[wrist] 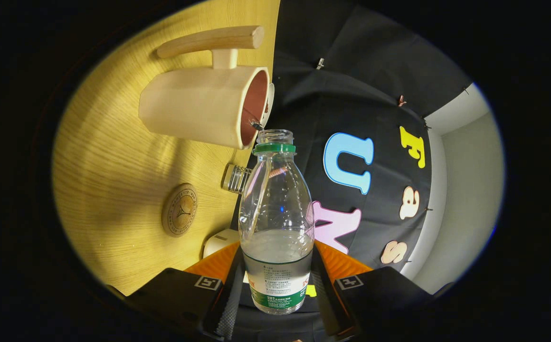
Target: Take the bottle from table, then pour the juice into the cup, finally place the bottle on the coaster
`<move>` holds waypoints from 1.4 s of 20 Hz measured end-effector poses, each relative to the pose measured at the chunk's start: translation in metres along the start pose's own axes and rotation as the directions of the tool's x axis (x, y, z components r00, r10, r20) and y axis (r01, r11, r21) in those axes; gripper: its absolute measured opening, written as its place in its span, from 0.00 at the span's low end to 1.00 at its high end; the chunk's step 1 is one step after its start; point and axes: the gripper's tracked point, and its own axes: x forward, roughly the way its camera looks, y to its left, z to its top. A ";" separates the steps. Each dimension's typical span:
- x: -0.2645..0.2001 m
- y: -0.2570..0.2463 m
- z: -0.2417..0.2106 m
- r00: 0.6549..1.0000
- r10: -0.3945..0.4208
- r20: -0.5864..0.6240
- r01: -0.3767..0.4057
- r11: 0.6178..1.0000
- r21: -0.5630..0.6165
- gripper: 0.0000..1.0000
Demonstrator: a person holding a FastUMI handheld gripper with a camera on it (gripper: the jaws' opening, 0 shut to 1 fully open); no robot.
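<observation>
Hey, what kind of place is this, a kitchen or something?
Likely a staged recording booth, not a kitchen: a black cloth wall pinned up behind a bare wooden table, where the claw grips a bottle near a cup.

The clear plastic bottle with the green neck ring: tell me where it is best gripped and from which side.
Grip the clear plastic bottle at its labelled lower body, coming side-on, as the gripper does now, one finger on each side. That part is straight-walled and widest; the shoulder above tapers to a narrow open neck, which has to stay clear for pouring into the cream cup.
</observation>
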 end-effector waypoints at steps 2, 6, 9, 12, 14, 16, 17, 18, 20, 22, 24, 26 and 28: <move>0.002 0.001 -0.002 1.000 0.005 0.000 -0.005 1.000 -0.006 0.72; 0.002 -0.002 0.000 1.000 -0.005 0.005 0.005 0.999 -0.039 0.72; 0.003 -0.002 -0.001 1.000 -0.008 0.005 0.008 0.999 -0.053 0.72; 0.004 -0.004 -0.001 1.000 -0.012 0.008 0.012 0.997 -0.070 0.72; 0.005 -0.005 -0.001 1.000 -0.016 0.009 0.017 0.996 -0.089 0.72; 0.007 -0.009 -0.001 1.000 -0.019 0.014 0.020 0.994 -0.108 0.72; 0.008 -0.012 -0.001 1.000 -0.023 0.017 0.025 0.993 -0.118 0.72; 0.009 -0.015 -0.001 0.999 -0.025 0.020 0.027 0.992 -0.126 0.72; 0.011 -0.018 -0.002 0.999 -0.026 0.021 0.029 0.989 -0.144 0.72; 0.011 -0.020 -0.002 0.999 -0.031 0.025 0.034 0.986 -0.166 0.72; 0.012 -0.023 -0.001 0.999 -0.034 0.033 0.040 0.980 -0.194 0.72; 0.012 -0.027 0.000 0.998 -0.040 0.039 0.047 0.974 -0.220 0.72; 0.013 -0.029 0.001 0.998 -0.044 0.048 0.054 0.969 -0.242 0.72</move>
